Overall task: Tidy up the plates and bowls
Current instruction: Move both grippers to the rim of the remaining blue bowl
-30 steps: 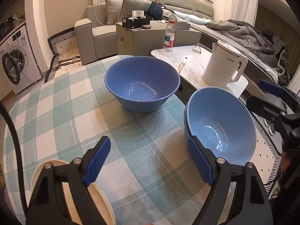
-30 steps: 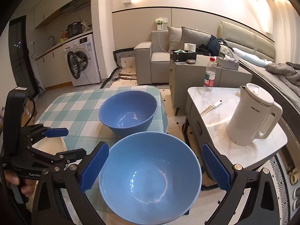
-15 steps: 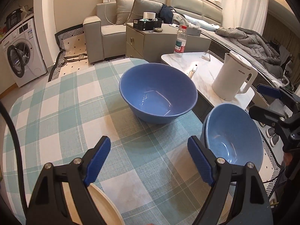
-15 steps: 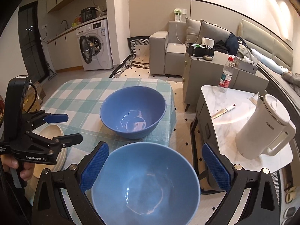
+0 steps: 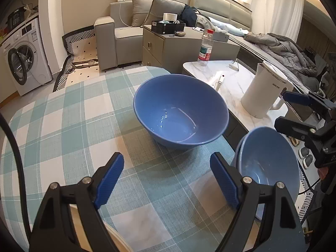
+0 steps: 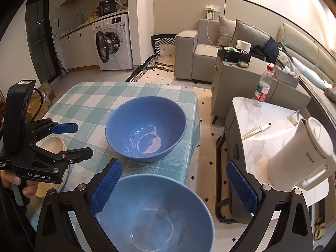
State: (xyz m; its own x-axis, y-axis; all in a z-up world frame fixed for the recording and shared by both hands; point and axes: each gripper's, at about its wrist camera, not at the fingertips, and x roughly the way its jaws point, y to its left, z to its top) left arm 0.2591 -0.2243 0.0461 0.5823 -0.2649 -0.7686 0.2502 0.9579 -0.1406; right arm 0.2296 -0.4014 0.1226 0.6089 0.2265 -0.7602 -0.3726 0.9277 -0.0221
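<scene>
A dark blue bowl [image 5: 180,113] [image 6: 146,129] stands upright near the far right edge of the checked tablecloth [image 5: 73,126]. Nearer, at the table's right edge, sits a light blue bowl [image 5: 271,163] [image 6: 155,214]; its double rim suggests two nested bowls. My right gripper [image 6: 174,187] [image 5: 280,110] hangs open above it, the left pad over the rim, the right pad clear. My left gripper [image 5: 168,177] [image 6: 84,140] is open and empty above a cream plate [image 5: 117,241] [image 6: 52,145] on the table's near left side.
Right of the table a marble side table [image 5: 231,79] carries a white kettle [image 5: 262,92], a water bottle [image 5: 205,48] and a knife [image 6: 256,131]. A grey cabinet [image 6: 231,84], a sofa and a washing machine [image 6: 113,42] stand beyond, across open floor.
Both views have shifted: the bowls sit lower and further right in the left view, and the light blue bowl is lower in the right view. Both jaws stay equally wide.
</scene>
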